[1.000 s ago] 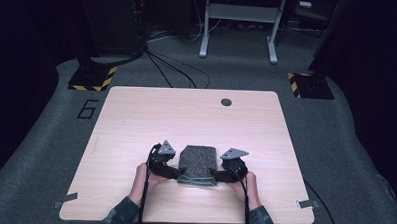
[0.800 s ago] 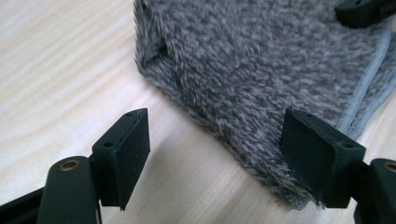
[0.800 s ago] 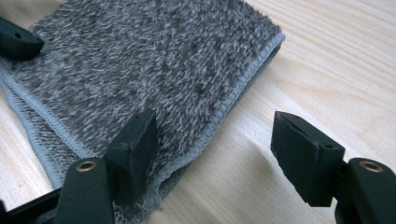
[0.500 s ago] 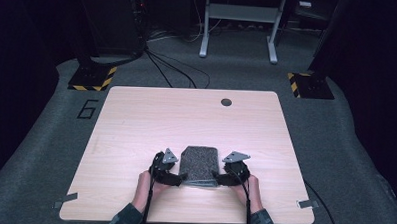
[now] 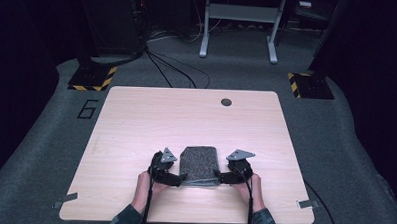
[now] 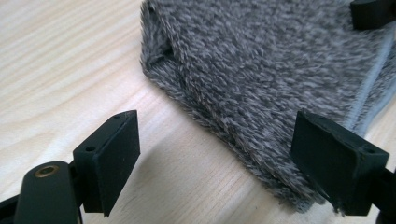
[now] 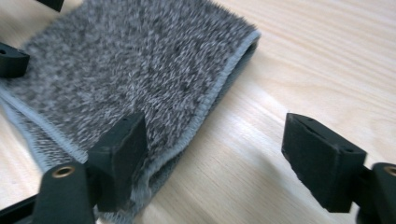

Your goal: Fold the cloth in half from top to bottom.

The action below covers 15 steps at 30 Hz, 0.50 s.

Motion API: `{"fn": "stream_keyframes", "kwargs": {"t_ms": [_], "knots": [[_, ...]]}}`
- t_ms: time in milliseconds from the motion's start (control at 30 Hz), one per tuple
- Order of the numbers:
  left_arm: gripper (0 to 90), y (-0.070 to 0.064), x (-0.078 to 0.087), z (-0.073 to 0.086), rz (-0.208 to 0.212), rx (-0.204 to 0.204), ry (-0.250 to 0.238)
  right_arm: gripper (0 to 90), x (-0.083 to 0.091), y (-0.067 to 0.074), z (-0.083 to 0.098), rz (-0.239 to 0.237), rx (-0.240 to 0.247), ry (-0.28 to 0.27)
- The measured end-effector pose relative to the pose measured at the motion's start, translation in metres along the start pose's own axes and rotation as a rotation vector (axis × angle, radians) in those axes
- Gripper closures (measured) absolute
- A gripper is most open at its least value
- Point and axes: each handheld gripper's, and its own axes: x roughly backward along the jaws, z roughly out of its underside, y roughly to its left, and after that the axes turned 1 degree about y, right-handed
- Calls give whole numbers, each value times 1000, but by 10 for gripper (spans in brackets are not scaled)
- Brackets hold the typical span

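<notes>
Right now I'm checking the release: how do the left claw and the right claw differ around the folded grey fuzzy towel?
The left claw sits at the folded grey fuzzy towel's left near corner, the right claw at its right. The left claw frames a fuzzy folded edge; the right claw frames a pale stitched hem. Both have just been opening, stand open, grip nothing, and hover low over the light wooden table.

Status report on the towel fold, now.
Left gripper and right gripper open, jaws just opened, nothing pinched. Folded grey towel flat on table between them. Nothing in the way.
</notes>
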Motion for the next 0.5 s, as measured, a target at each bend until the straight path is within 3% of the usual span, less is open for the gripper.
{"fn": "stream_keyframes", "kwargs": {"t_ms": [133, 300, 467, 500], "knots": [[147, 2, 9, 0, -9, -3, -11, 192, 11, -4, 1, 3, -24, -32], [135, 10, 27, 6, -51, 15, -37, 160, 28, -14, 5, 38, -59, -47], [125, 24, 41, 23, -119, 59, -40, 139, 44, -27, 20, 91, -89, -41], [122, 28, 44, 28, -131, 68, -36, 137, 51, -33, 29, 125, -100, -44]]}}
